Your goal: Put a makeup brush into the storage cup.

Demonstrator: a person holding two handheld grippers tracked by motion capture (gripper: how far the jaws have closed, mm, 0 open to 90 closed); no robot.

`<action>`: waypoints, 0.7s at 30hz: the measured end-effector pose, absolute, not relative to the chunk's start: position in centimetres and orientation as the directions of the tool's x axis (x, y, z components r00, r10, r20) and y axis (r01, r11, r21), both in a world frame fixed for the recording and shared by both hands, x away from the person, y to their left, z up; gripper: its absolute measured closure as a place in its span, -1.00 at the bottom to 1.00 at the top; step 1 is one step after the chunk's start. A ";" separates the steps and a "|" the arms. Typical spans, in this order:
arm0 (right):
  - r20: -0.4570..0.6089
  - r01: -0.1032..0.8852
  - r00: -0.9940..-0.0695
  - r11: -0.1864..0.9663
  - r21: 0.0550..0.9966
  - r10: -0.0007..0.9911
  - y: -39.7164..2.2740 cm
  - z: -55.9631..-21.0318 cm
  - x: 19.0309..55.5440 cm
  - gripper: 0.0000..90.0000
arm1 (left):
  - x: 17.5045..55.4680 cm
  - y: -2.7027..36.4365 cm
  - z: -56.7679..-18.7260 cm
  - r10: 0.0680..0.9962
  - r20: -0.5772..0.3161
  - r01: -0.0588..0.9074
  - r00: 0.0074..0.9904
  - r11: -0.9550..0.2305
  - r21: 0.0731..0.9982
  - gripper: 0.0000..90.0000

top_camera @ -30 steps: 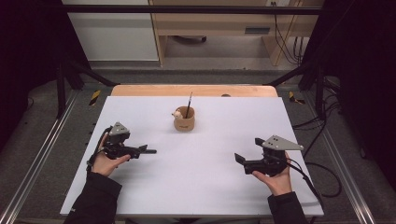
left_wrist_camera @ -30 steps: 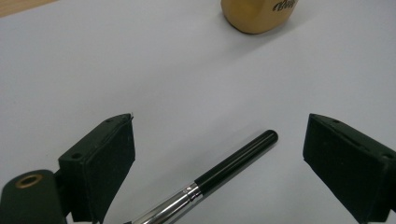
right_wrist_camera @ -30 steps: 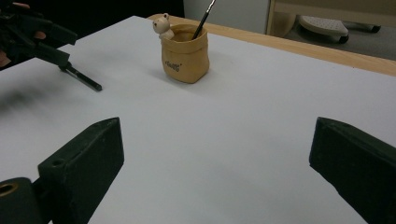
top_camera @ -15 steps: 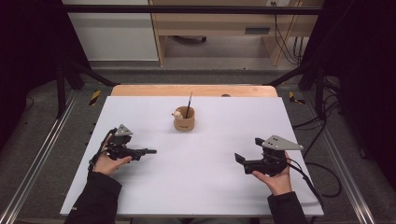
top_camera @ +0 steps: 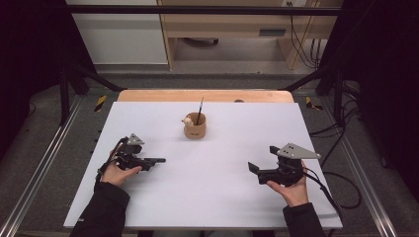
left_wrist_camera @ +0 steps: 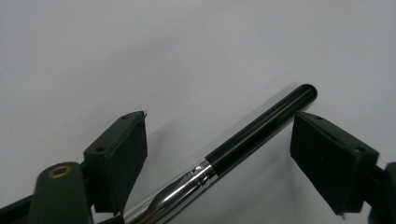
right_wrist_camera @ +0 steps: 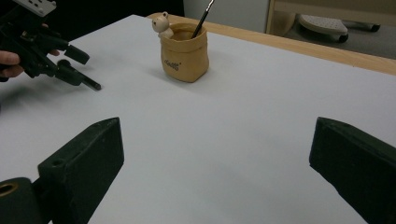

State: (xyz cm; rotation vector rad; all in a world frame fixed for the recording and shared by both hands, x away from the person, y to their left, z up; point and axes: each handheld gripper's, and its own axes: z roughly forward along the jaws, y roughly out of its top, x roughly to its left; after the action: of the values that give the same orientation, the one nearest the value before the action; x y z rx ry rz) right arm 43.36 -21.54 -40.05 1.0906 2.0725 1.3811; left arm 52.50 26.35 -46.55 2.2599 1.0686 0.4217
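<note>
Brush handle (left_wrist_camera: 243, 144), black with a chrome ferrule, lies slantwise between the left gripper's (left_wrist_camera: 217, 158) fingers (left_wrist_camera: 122, 154), which have just been closing but do not yet press it; likely light, stiff and slick, so best pinched on the black shaft near the ferrule. Right gripper (right_wrist_camera: 215, 172) rests with fingers (right_wrist_camera: 88, 163) wide, holding nothing. Beyond both, a tan pot (top_camera: 195, 129) holds another brush on the smooth white tabletop (top_camera: 222, 197); dark room around.

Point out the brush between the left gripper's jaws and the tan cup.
brush (left_wrist_camera: 261, 135), left gripper view, on its black handle.
tan cup (top_camera: 195, 131), high view, on its front wall.
</note>
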 end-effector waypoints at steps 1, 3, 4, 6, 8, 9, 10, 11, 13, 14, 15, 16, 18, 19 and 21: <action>0.077 0.377 -0.604 0.199 0.905 0.793 -21.5 -40.1 43.4 -0.92 | 52.5 26.4 -46.6 0.782 0.023 0.593 0.623 -0.491 0.638 -0.54; 0.078 0.379 -0.603 0.199 0.904 0.794 -21.5 -40.1 43.4 -0.92 | 52.6 26.4 -46.7 0.780 0.021 0.598 0.625 -0.496 0.629 -0.48; 0.080 0.379 -0.604 0.198 0.904 0.793 -21.5 -40.1 43.4 -0.92 | 52.6 26.4 -46.7 0.780 0.019 0.600 0.626 -0.496 0.628 -0.46; 0.077 0.379 -0.604 0.201 0.903 0.794 -21.5 -40.1 43.4 -0.92 | 52.6 26.3 -46.8 0.781 0.017 0.602 0.625 -0.495 0.626 -0.42; 0.076 0.379 -0.604 0.201 0.903 0.794 -21.5 -40.1 43.4 -0.92 | 52.6 26.3 -46.8 0.781 0.020 0.605 0.624 -0.499 0.620 -0.37; 0.077 0.379 -0.604 0.200 0.904 0.794 -21.5 -40.1 43.4 -0.92 | 52.6 26.4 -46.9 0.781 0.013 0.608 0.624 -0.496 0.620 -0.35; 0.077 0.379 -0.603 0.200 0.904 0.794 -21.5 -40.1 43.4 -0.92 | 52.6 26.4 -46.9 0.781 0.008 0.610 0.625 -0.495 0.619 -0.33; 0.076 0.377 -0.604 0.200 0.904 0.793 -21.5 -40.1 43.4 -0.92 | 52.6 26.5 -46.8 0.782 0.011 0.610 0.623 -0.495 0.619 -0.31; 0.074 0.376 -0.605 0.203 0.904 0.793 -21.6 -40.1 43.3 -0.92 | 52.6 26.5 -46.8 0.783 0.015 0.609 0.622 -0.496 0.619 -0.26; 0.074 0.376 -0.605 0.202 0.904 0.793 -21.6 -40.1 43.3 -0.92 | 52.6 26.5 -46.8 0.783 0.018 0.609 0.621 -0.497 0.618 -0.24; 0.075 0.377 -0.604 0.201 0.904 0.794 -21.5 -40.1 43.4 -0.92 | 52.6 26.5 -46.8 0.785 0.015 0.612 0.619 -0.494 0.617 -0.23; 0.074 0.377 -0.604 0.202 0.904 0.794 -21.5 -40.1 43.4 -0.92 | 52.6 26.5 -46.8 0.784 0.020 0.610 0.620 -0.498 0.617 -0.22; 0.073 0.377 -0.603 0.203 0.904 0.795 -21.5 -40.0 43.3 -0.92 | 52.5 26.4 -46.8 0.785 0.018 0.613 0.620 -0.498 0.613 -0.21; 0.075 0.379 -0.602 0.202 0.903 0.795 -21.6 -40.0 43.3 -0.92 | 52.5 26.4 -46.8 0.786 0.020 0.613 0.618 -0.498 0.613 -0.21; 0.074 0.375 -0.602 0.200 0.905 0.795 -21.6 -40.0 43.3 -0.92 | 52.5 26.4 -46.7 0.787 0.025 0.613 0.617 -0.500 0.611 -0.18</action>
State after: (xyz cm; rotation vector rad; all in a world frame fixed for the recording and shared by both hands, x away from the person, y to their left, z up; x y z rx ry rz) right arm 43.32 -21.59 -39.98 1.0904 2.0707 1.3772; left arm 52.48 26.42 -46.74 2.2801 1.0980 0.4066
